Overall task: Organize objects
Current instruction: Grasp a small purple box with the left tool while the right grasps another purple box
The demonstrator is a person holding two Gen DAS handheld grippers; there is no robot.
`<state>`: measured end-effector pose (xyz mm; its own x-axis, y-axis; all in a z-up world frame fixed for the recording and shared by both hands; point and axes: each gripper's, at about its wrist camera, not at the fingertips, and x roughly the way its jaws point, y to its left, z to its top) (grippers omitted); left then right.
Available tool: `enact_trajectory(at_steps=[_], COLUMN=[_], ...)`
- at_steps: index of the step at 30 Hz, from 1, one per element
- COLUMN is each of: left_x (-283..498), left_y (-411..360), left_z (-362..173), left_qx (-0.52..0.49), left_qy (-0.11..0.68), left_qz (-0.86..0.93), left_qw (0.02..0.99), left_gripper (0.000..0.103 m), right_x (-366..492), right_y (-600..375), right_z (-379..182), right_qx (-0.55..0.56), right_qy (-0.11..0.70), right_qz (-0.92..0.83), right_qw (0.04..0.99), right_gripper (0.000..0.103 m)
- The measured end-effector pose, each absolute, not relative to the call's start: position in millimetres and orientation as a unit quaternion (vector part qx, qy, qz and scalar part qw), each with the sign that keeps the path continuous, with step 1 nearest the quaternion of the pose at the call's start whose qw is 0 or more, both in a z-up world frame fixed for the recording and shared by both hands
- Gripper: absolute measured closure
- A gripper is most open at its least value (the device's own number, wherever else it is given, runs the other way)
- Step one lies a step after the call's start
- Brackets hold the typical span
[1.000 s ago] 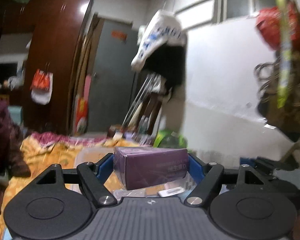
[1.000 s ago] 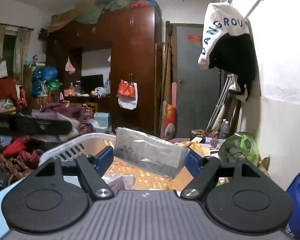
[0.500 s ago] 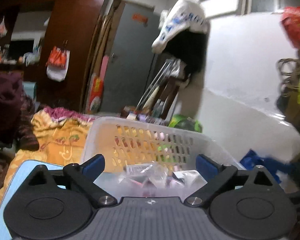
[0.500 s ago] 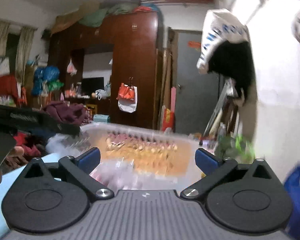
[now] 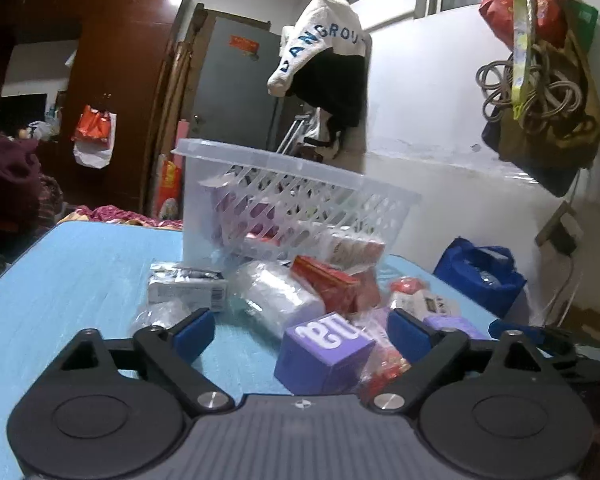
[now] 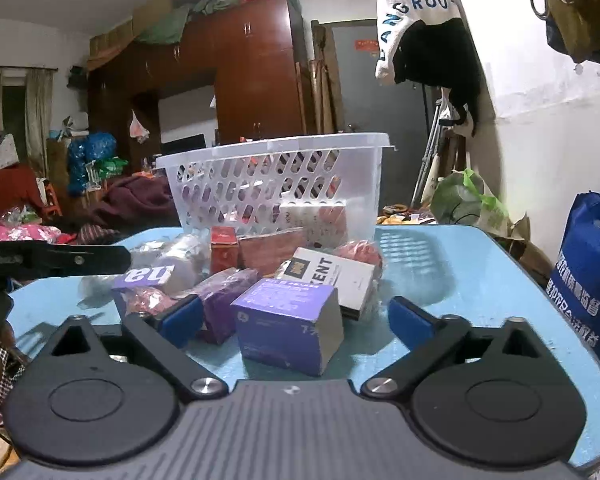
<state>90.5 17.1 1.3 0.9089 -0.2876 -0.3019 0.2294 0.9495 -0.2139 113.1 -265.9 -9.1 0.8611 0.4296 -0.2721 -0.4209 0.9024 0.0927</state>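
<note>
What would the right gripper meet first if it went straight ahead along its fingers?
Most likely the purple box, lying on the blue table between the open right gripper fingers; exact depth is unclear.

On the tabletop [image 6: 480, 280] a basket [image 6: 276, 184] stands behind a heap of boxes [image 6: 288, 324] and packets [image 5: 272, 296]; more packages, perhaps boxes, lie inside it. A bag [image 6: 592, 280] sits right of the tabletop.

Each hand-held gripper [image 5: 302, 330] [image 6: 296, 320] has black linkage arms, silver pivot screws, blue finger pads and a ribbed grey body
</note>
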Motion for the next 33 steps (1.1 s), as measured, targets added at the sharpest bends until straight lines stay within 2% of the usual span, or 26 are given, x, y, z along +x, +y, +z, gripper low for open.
enact_trajectory(at_steps=[1, 7, 9, 14, 15, 16, 18, 33], left_x=[91.5, 99.2, 100.5, 102.6, 103.2, 102.3, 100.8, 78.4], left_y=[16.4, 2.1, -2.0, -8.9, -9.7, -9.1, -6.7, 7.3], left_z=[-1.3, -13.4, -17.2, -22.5, -22.9, -23.5, -23.5, -14.9], left_qx=[-0.089, -0.063, -0.068, -0.069, -0.069, -0.07, -0.08, -0.085], left_qy=[0.171, 0.183, 0.187, 0.187, 0.186, 0.182, 0.177, 0.129], left_qz=[-0.133, -0.12, -0.126, -0.13, -0.132, -0.139, -0.148, -0.139], left_qw=[0.972, 0.974, 0.972, 0.971, 0.971, 0.971, 0.97, 0.978], left_gripper=[0.011, 0.013, 0.012, 0.012, 0.015, 0.019, 0.04, 0.04], right_x=[110.4, 106.3, 107.1, 108.6, 108.4, 107.9, 106.5, 91.7], right_y=[-263.8, -251.5, -249.7, -252.0, -252.2, -252.2, -252.8, -266.8], right_z=[-11.2, -22.9, -26.4, -29.3, -29.3, -28.9, -28.0, -13.8], right_qx=[0.016, -0.012, -0.02, -0.015, -0.015, -0.017, -0.017, -0.017], right_qy=[0.146, 0.145, 0.146, 0.155, 0.154, 0.153, 0.152, 0.115], right_qz=[0.221, 0.2, 0.196, 0.202, 0.201, 0.203, 0.201, 0.188], right_qw=[0.964, 0.969, 0.969, 0.967, 0.967, 0.967, 0.968, 0.975], right_gripper=[0.011, 0.012, 0.015, 0.038, 0.041, 0.051, 0.052, 0.052])
